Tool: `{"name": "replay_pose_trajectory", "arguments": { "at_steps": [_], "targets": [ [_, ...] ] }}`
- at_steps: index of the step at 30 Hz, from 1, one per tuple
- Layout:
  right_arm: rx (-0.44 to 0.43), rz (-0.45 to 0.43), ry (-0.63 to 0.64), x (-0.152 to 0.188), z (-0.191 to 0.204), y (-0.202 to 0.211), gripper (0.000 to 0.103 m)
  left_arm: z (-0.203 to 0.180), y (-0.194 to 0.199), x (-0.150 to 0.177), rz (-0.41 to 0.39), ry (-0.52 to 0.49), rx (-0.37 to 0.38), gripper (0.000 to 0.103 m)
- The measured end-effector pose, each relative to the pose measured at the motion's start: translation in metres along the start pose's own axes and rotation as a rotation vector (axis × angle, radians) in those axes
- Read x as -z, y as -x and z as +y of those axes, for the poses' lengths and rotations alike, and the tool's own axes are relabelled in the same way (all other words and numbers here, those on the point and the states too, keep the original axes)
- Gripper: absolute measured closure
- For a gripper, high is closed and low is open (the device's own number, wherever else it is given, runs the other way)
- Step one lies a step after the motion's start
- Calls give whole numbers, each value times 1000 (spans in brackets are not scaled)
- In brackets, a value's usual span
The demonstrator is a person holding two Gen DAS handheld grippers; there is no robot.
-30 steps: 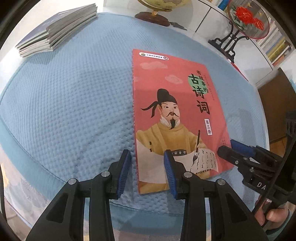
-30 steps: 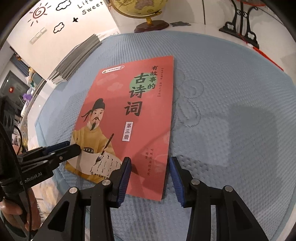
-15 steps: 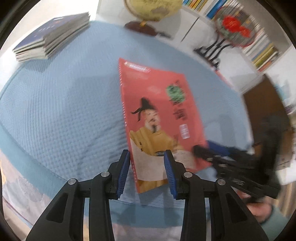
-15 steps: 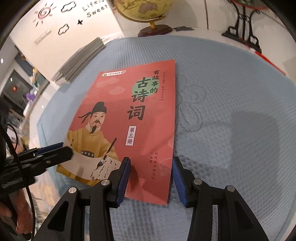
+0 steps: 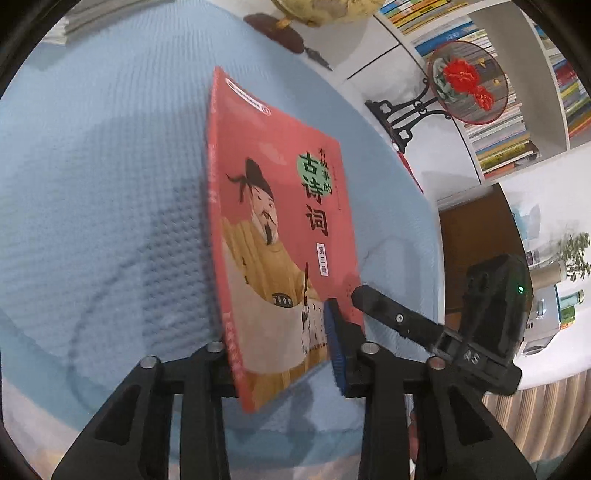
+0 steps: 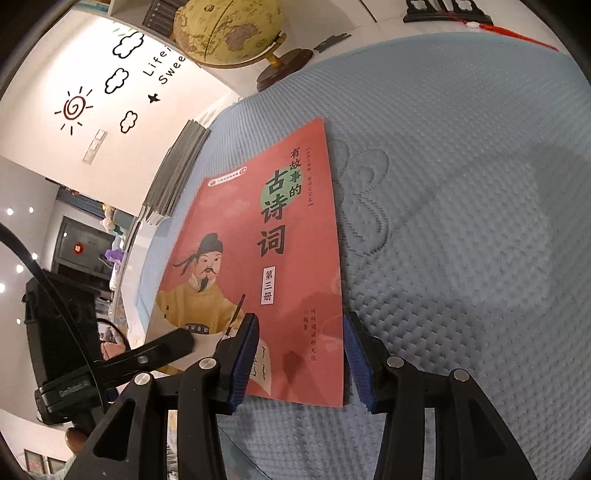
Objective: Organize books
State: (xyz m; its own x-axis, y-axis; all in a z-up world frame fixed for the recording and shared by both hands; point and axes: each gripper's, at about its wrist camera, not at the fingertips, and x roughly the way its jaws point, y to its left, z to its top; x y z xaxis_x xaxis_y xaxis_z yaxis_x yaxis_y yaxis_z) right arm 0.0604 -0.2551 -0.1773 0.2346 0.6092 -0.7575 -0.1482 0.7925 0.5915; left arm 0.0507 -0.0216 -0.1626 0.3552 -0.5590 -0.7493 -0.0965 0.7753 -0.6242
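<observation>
A red book [image 5: 280, 221] with a robed man on its cover lies on the blue quilted pad [image 5: 103, 184]; its spine edge is tilted up. My left gripper [image 5: 280, 343] straddles the book's near spine corner, with one finger under it and one above, jaws apart. My right gripper [image 6: 299, 354] is open, its fingers straddling the book's [image 6: 266, 266] near right corner. The left gripper [image 6: 162, 347] also shows in the right wrist view, on the book's near left corner. A stack of books [image 6: 173, 173] lies at the pad's far left.
A globe [image 6: 229, 33] on a wooden base stands beyond the pad. A round red fan on a black stand [image 5: 465, 81] and shelves full of books [image 5: 517, 122] are at the back right. The pad's near edge [image 5: 258, 435] runs just under the grippers.
The left gripper has slid onto the book's spine corner and the spine edge has risen off the pad. The right gripper has moved closer around the book's right corner.
</observation>
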Motion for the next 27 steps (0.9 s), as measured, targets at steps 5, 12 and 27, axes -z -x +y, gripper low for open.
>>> {"name": "replay_pose_trajectory", "arguments": {
  "at_steps": [5, 12, 27],
  "targets": [
    [-6, 68, -33, -8, 6, -3, 57, 0, 4, -11, 6, 84, 136, 89],
    [-406, 92, -383, -7, -46, -1, 32, 5, 16, -28, 18, 208, 379, 89],
    [-130, 9, -85, -26, 29, -14, 80, 0, 12, -18, 73, 44, -12, 74]
  ]
}}
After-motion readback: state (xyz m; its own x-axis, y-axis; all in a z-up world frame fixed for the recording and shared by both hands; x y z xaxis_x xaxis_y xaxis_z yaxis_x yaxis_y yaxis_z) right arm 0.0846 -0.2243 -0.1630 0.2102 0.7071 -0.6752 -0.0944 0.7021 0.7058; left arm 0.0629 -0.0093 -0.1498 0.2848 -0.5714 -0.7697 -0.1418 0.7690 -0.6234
